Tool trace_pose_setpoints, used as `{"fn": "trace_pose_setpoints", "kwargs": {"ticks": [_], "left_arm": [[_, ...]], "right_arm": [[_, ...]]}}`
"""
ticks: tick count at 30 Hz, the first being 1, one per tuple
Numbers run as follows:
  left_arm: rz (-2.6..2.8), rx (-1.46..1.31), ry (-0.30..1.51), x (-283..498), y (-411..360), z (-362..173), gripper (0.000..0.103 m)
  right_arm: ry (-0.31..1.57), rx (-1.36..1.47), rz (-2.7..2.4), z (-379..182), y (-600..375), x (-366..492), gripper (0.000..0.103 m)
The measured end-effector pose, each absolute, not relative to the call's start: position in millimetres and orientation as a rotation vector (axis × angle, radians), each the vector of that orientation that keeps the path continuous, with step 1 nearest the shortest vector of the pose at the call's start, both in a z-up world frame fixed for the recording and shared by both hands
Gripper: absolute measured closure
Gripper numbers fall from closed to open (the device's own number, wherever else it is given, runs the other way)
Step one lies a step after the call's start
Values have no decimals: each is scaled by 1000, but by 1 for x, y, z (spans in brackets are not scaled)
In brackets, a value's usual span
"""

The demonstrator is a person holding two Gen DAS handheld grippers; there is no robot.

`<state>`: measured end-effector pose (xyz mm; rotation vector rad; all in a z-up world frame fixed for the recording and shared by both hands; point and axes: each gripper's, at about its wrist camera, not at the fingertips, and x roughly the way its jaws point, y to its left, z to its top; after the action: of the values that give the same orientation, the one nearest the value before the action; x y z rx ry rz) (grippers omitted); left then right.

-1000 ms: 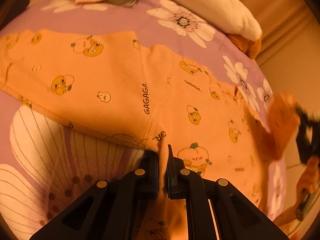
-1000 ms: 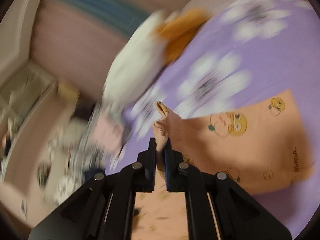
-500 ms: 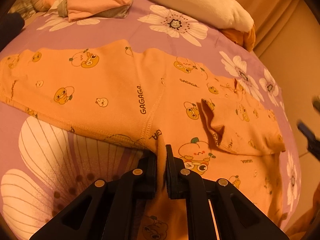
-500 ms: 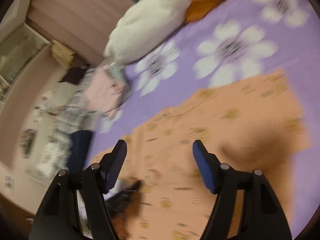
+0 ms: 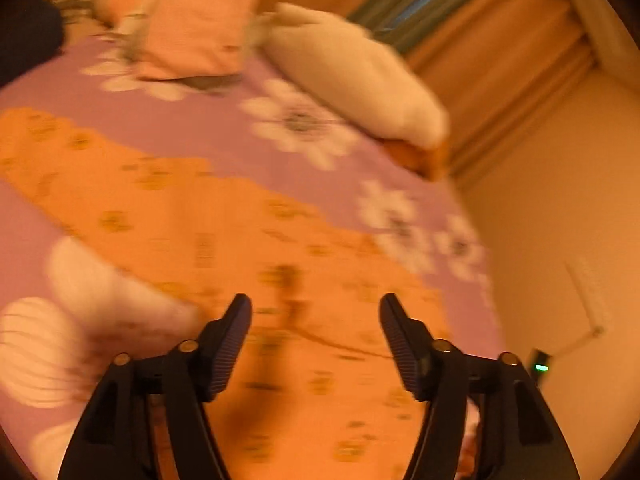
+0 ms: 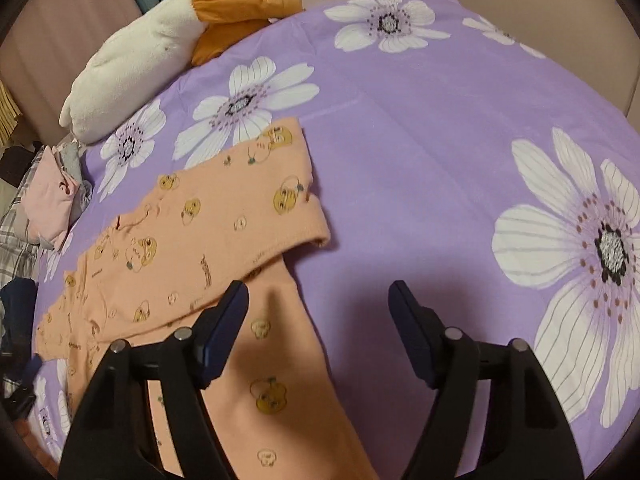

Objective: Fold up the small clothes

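An orange printed garment (image 6: 188, 240) is seen spread flat on a purple flowered bedsheet (image 6: 420, 128), with one part already laid over across the rest. In the right wrist view it lies to the left of and beneath the right gripper (image 6: 318, 318), whose jaws stand wide apart with nothing held; only its left finger overlaps cloth, while bare sheet is seen under the right one. The garment's long axis is seen running from lower left up toward the white pillow (image 6: 136, 56). In the blurred left wrist view, the left gripper (image 5: 316, 330) is found directly above the cloth, its jaws opening with no fabric pinched between them. The left gripper is therefore judged the nearer to the garment's body, and the right one is judged nearer to its folded edge.
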<state>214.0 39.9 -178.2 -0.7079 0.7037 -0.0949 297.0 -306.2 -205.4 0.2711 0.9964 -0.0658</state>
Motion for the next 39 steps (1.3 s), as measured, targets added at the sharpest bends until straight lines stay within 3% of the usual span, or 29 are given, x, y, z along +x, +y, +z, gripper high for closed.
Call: {"fn": "trace_pose_setpoints", "kwargs": {"ticks": [6, 10, 12, 13, 14, 15, 21, 24, 27, 29, 31, 39], "left_arm": [[-226, -810, 1004, 288, -8, -246, 31], [-216, -834, 969, 310, -20, -264, 31], [-165, -778, 954, 310, -28, -259, 45], [-108, -743, 950, 313, -28, -258, 71], [-47, -697, 959, 316, -32, -259, 87], [-16, -678, 961, 317, -30, -262, 92], [191, -602, 832, 308, -8, -238, 94], [293, -499, 777, 304, 3, -224, 94], [261, -581, 764, 298, 18, -226, 94], [295, -567, 778, 299, 24, -231, 94], [348, -532, 811, 300, 26, -236, 94], [326, -519, 953, 281, 41, -237, 83]], "right_arm": [[1029, 213, -46, -212, -301, 297, 30], [1031, 229, -89, -217, -312, 295, 30], [1026, 298, -88, -217, -321, 297, 30], [1021, 324, -88, -217, -323, 297, 29], [1015, 345, -86, -216, -324, 298, 28], [1009, 354, -71, -215, -323, 300, 29], [1026, 362, 41, -216, -307, 303, 34], [1006, 179, -1, -215, -292, 304, 48], [1009, 150, -46, -225, -290, 315, 75], [1001, 208, -45, -230, -293, 320, 83], [995, 212, -102, -231, -300, 322, 103], [1018, 275, -132, -232, -319, 315, 103]]}}
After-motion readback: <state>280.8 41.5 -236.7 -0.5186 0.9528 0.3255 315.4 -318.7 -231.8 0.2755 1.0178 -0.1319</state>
